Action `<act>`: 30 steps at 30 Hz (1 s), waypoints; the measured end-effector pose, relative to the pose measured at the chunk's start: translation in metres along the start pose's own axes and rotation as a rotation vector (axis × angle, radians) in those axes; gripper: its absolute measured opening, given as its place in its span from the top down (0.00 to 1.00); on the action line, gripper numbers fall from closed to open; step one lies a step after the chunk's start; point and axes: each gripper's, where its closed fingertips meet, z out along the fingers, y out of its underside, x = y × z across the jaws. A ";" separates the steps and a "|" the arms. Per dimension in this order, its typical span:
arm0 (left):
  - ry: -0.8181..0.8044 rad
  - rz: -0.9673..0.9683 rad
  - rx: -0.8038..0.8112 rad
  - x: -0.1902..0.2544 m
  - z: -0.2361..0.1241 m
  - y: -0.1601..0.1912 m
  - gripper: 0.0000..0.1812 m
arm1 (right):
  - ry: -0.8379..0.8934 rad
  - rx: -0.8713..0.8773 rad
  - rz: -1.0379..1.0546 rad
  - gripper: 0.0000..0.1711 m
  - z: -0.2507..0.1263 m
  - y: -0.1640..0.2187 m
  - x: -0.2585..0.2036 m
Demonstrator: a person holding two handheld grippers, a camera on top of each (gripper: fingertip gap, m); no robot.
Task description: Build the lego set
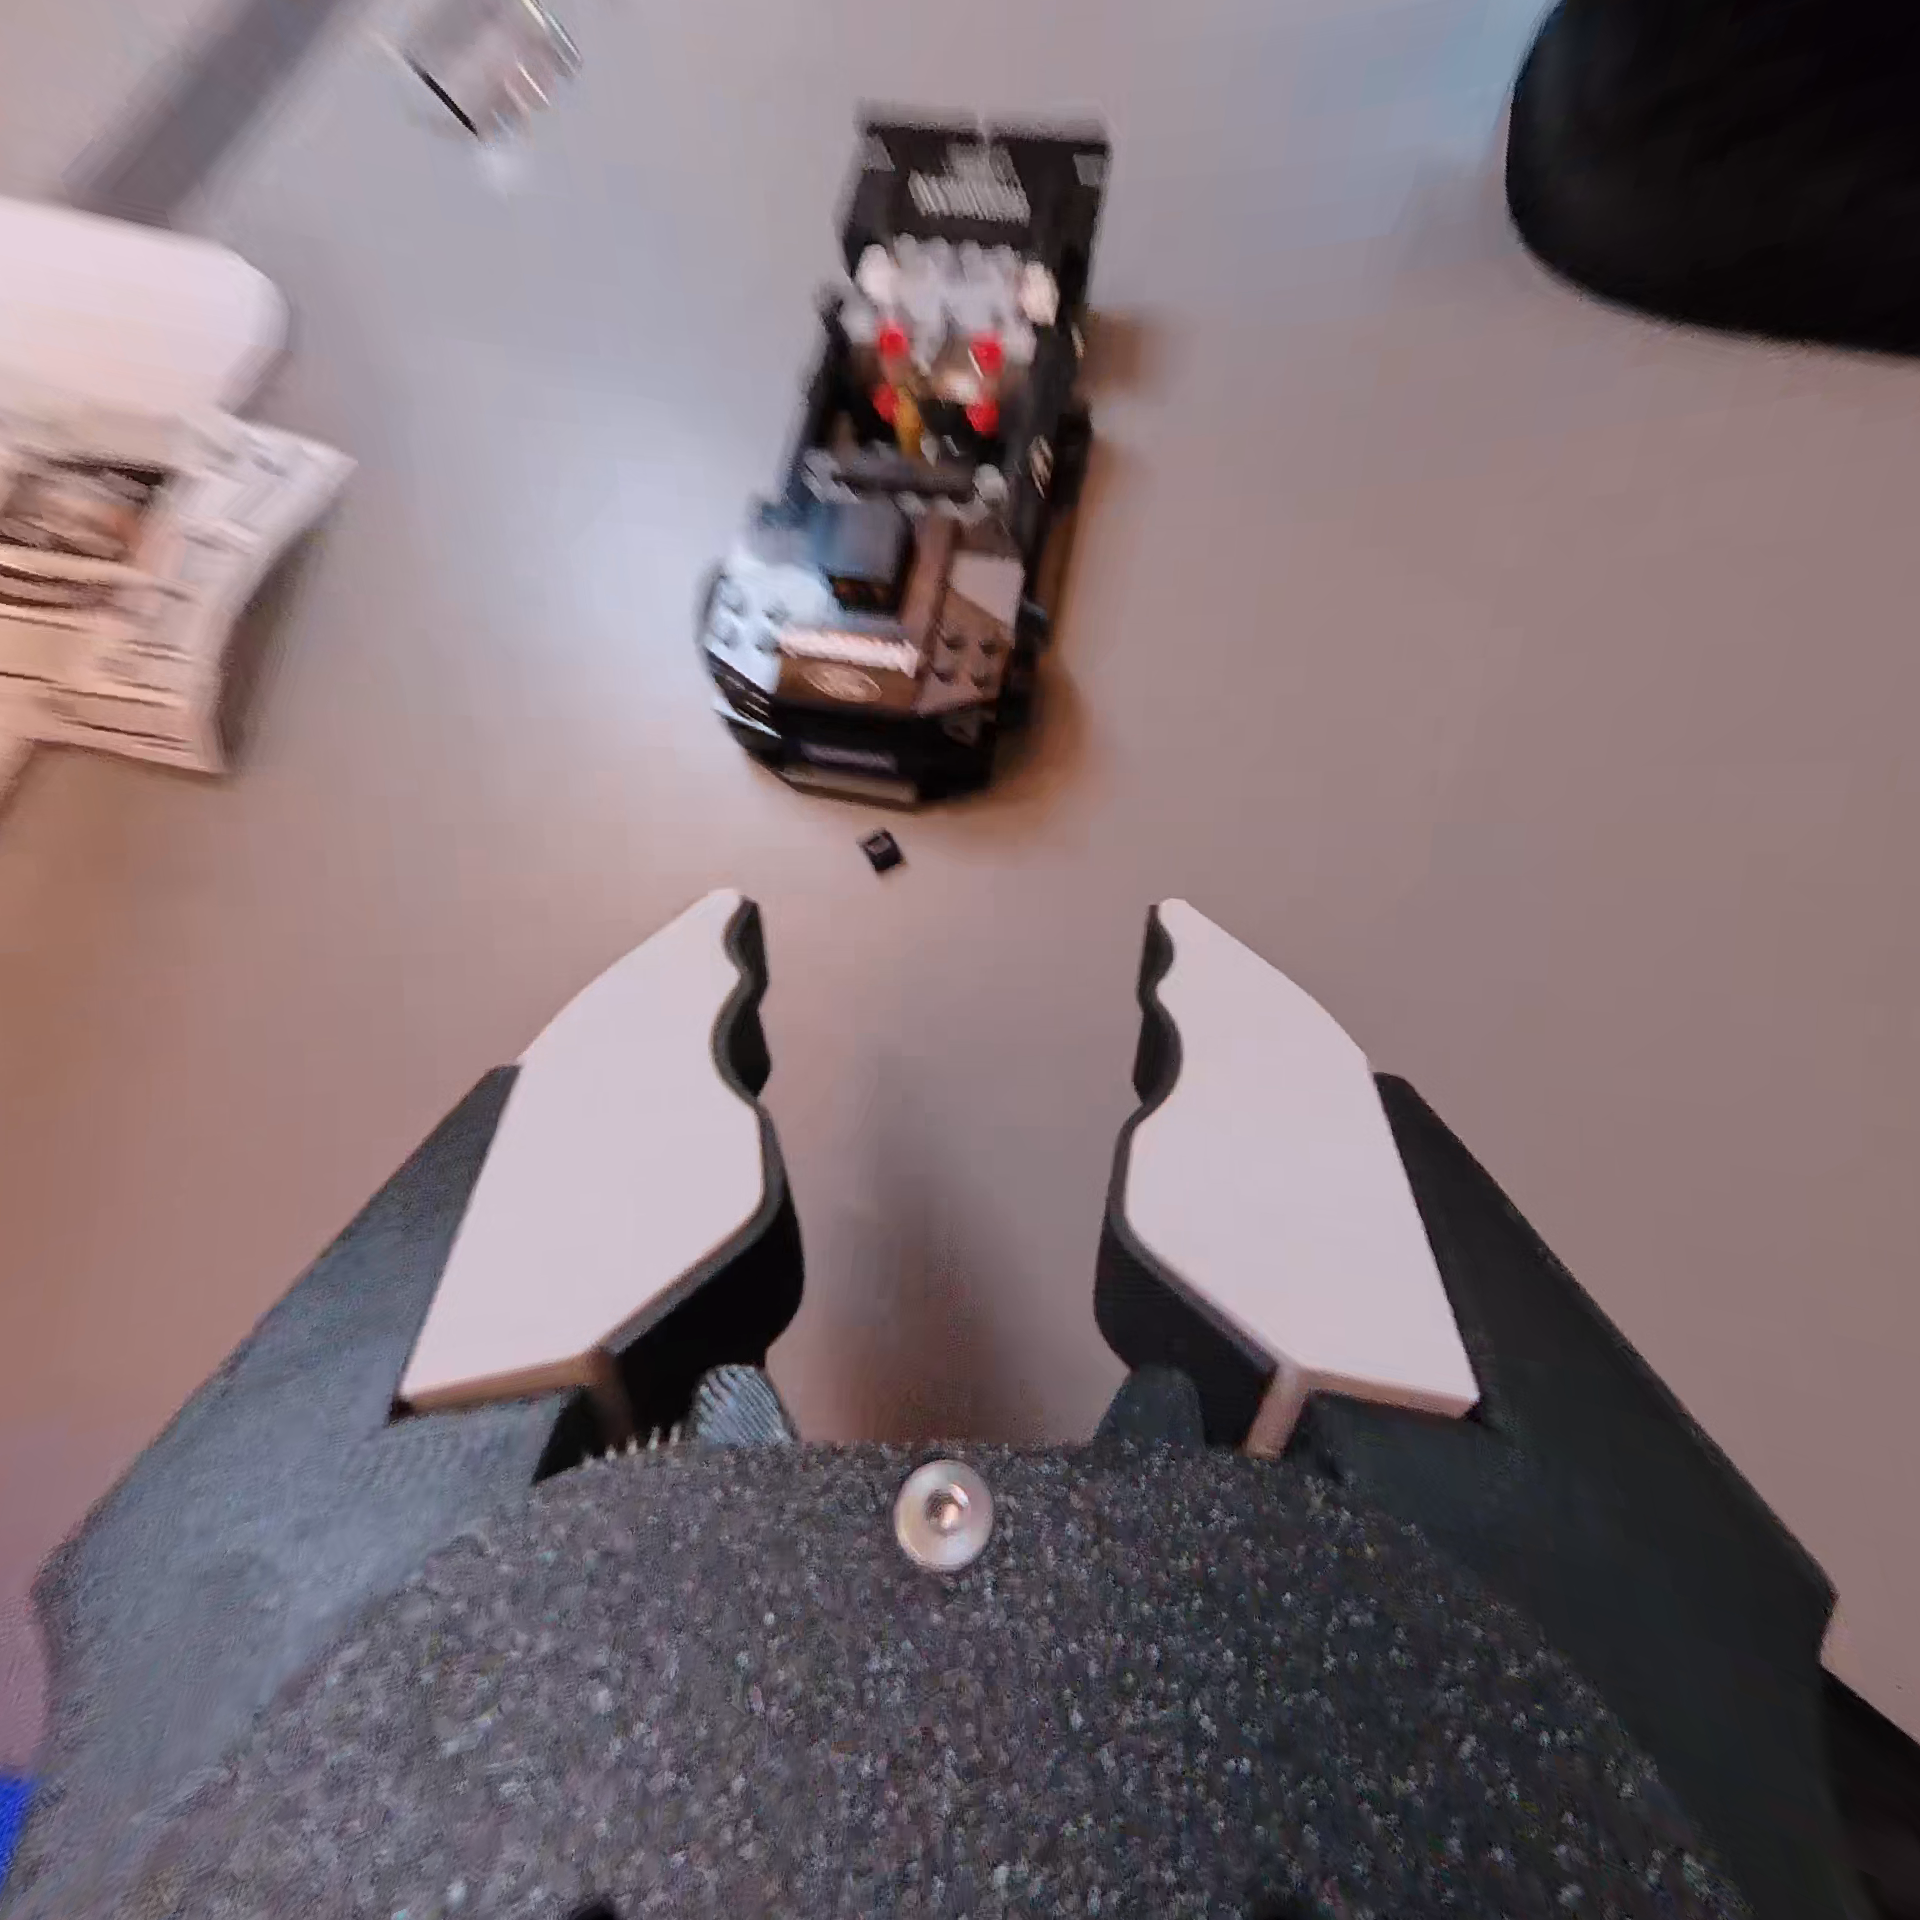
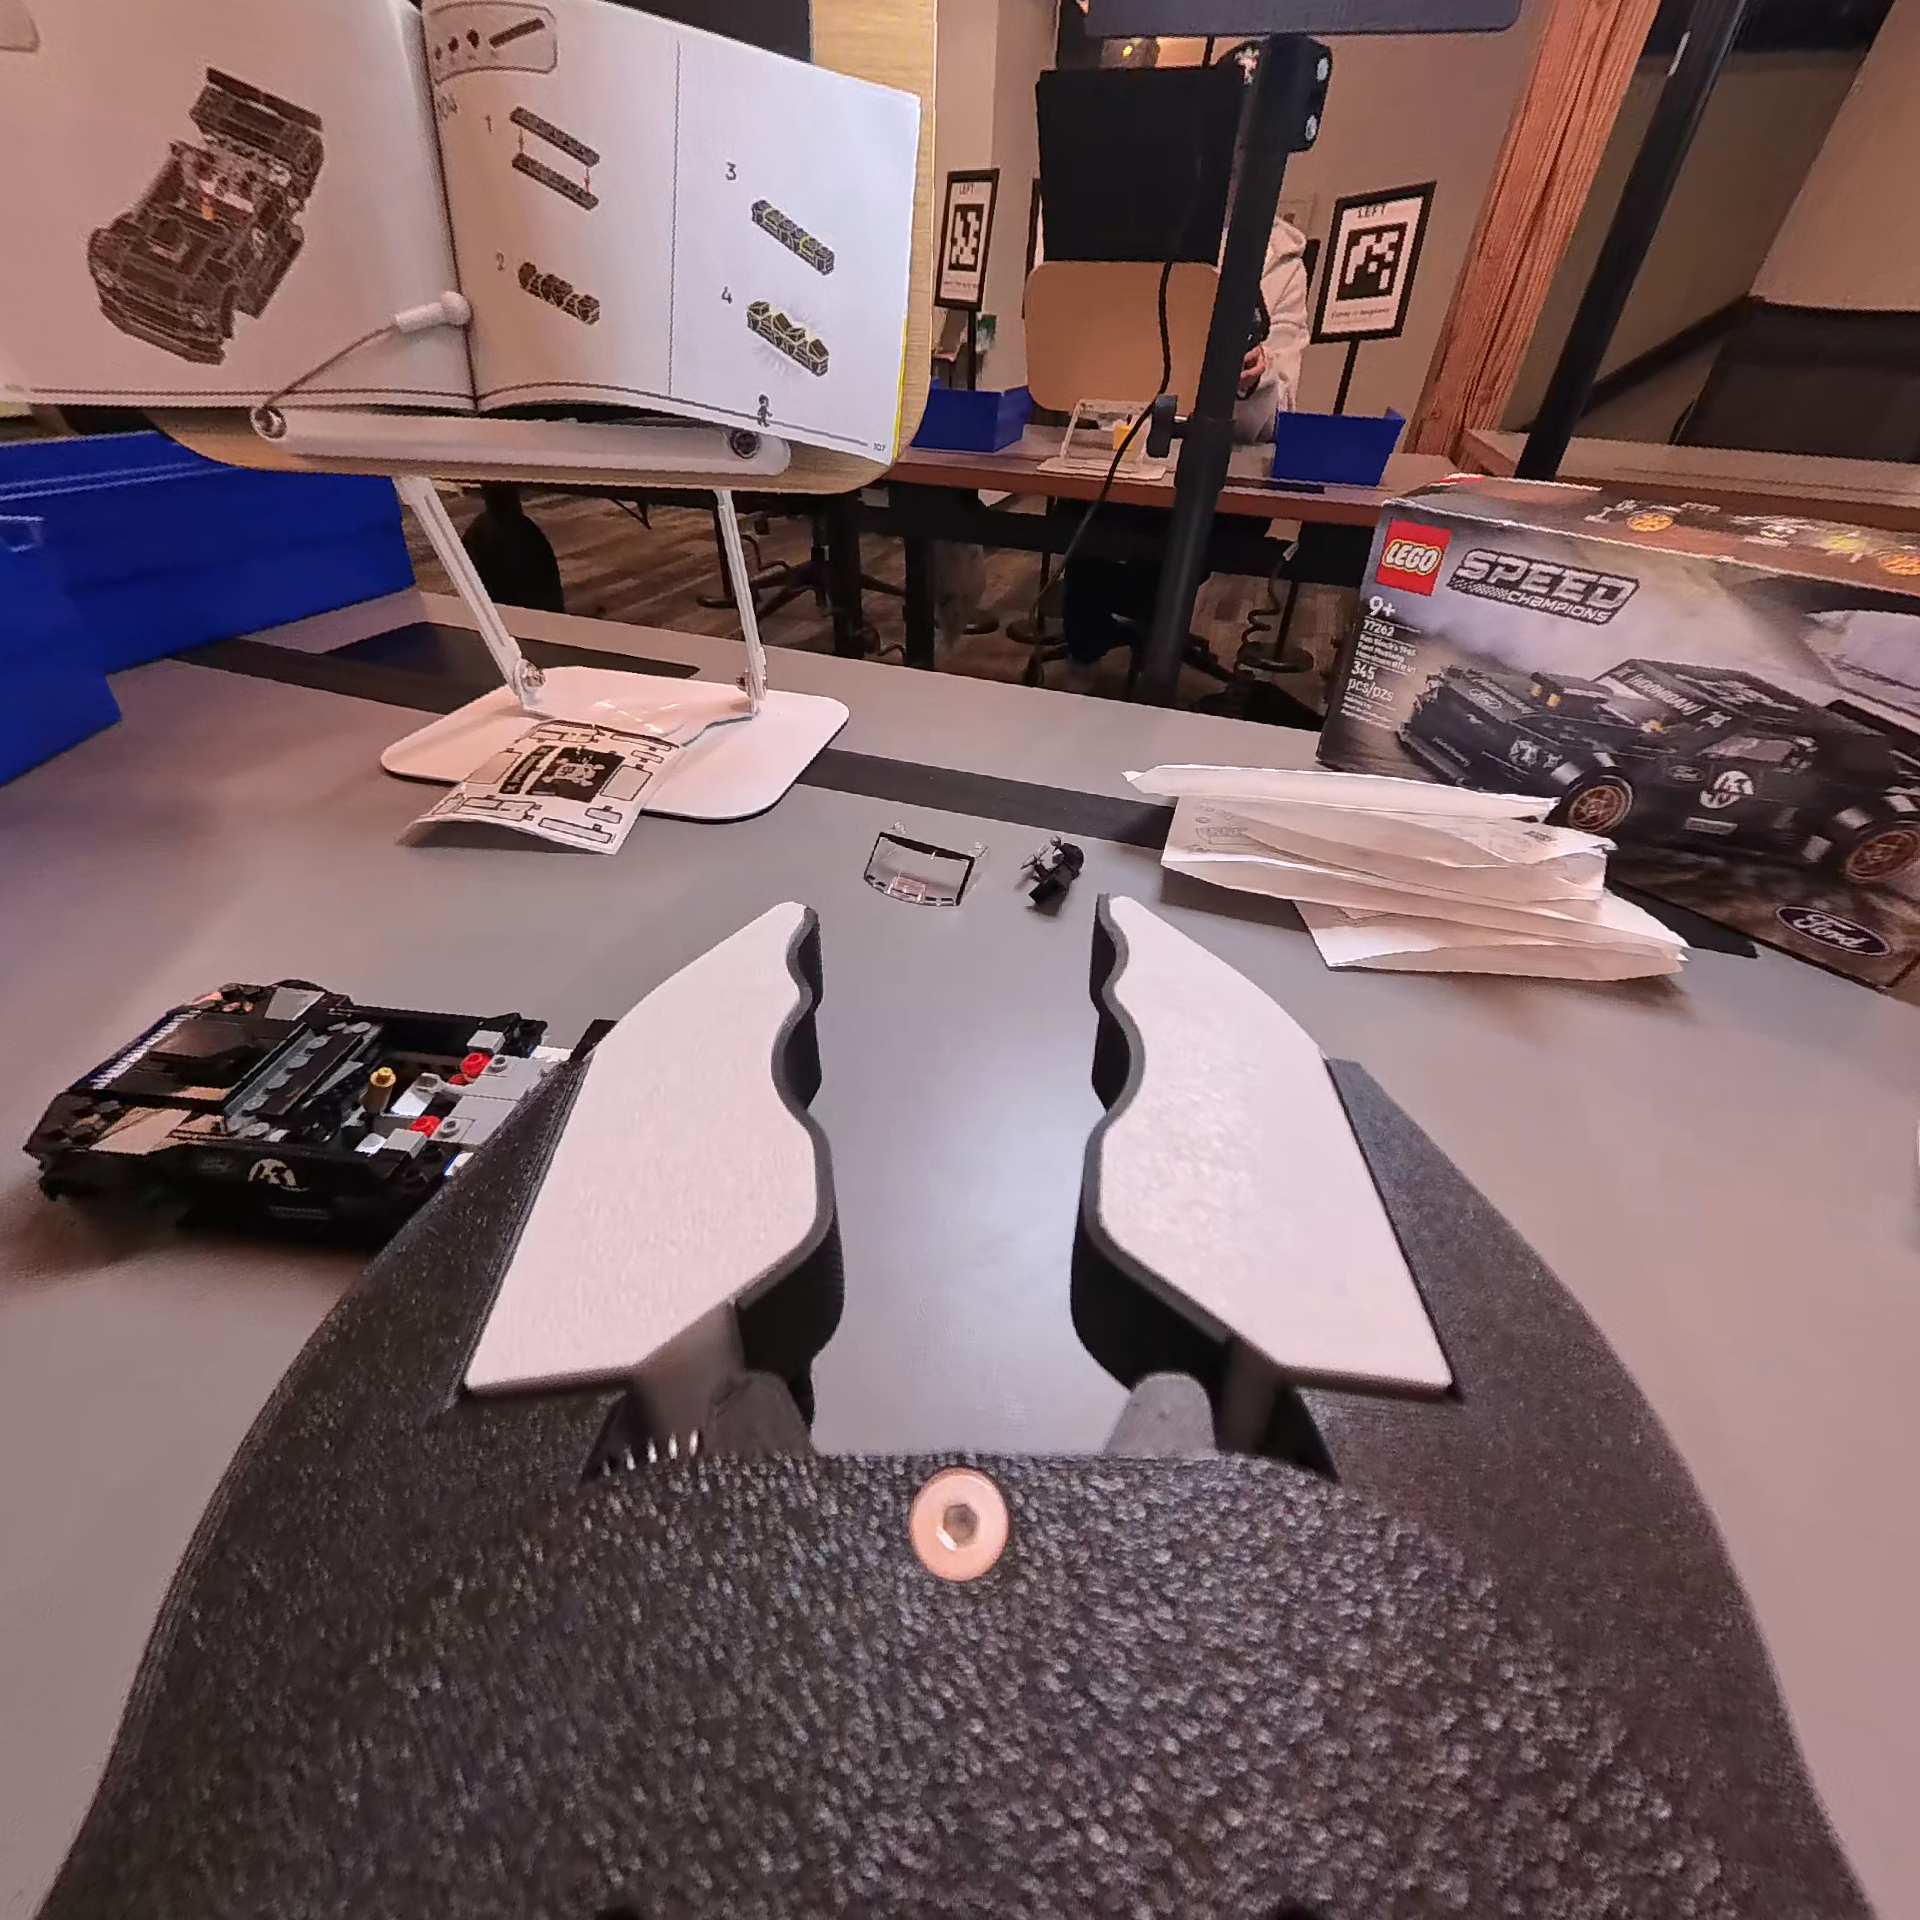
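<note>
The car (image 2: 281, 1112) is mostly black, with grey plates, small red studs and one yellow piece. The bench (image 2: 1558, 1143) is plain grey, crossed by a black strip (image 2: 977, 792). The bins (image 2: 156, 561) are blue. The fingers (image 2: 665, 1174) have pale grey faces on speckled black bodies. The stand (image 2: 623, 743) is white.

— The right gripper (image 2: 956, 935) has a rough, grainy black plastic body with smooth matt grey finger plates and a shiny metal screw (image 2: 957, 1525).

— The LEGO car (image 2: 281, 1107) is glossy black plastic, the windscreen piece (image 2: 925, 868) clear plastic. The table (image 2: 1558, 1143) looks smooth, matt grey; the bags (image 2: 1403, 873) crinkled white paper, the box (image 2: 1642, 717) printed cardboard.
</note>
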 end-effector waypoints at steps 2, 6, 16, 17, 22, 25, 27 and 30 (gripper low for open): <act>-0.100 0.014 0.079 -0.013 -0.032 -0.017 0.69 | 0.005 0.001 -0.003 0.71 0.000 0.000 0.001; -0.491 -0.063 0.072 -0.090 -0.147 -0.007 0.88 | 0.004 0.005 0.009 0.71 -0.001 0.000 0.003; -0.244 -0.335 -0.590 -0.122 -0.176 0.163 0.91 | -0.021 0.004 -0.006 0.72 0.001 0.000 -0.003; -0.223 -0.330 -0.636 -0.119 -0.170 0.172 0.90 | -0.021 0.003 -0.011 0.72 0.001 0.001 -0.004; -0.185 -0.314 -0.697 -0.116 -0.156 0.191 0.89 | -0.017 -0.001 -0.026 0.73 0.001 0.003 -0.004; -0.193 -0.308 -0.718 -0.118 -0.153 0.197 0.88 | -0.021 -0.008 -0.024 0.73 0.003 0.005 -0.005; -0.206 -0.308 -0.757 -0.120 -0.154 0.203 0.89 | -0.020 -0.009 -0.031 0.73 0.003 0.005 -0.005; -0.176 -0.310 -0.742 -0.117 -0.150 0.200 0.95 | -0.018 -0.005 -0.030 0.73 0.002 0.004 -0.005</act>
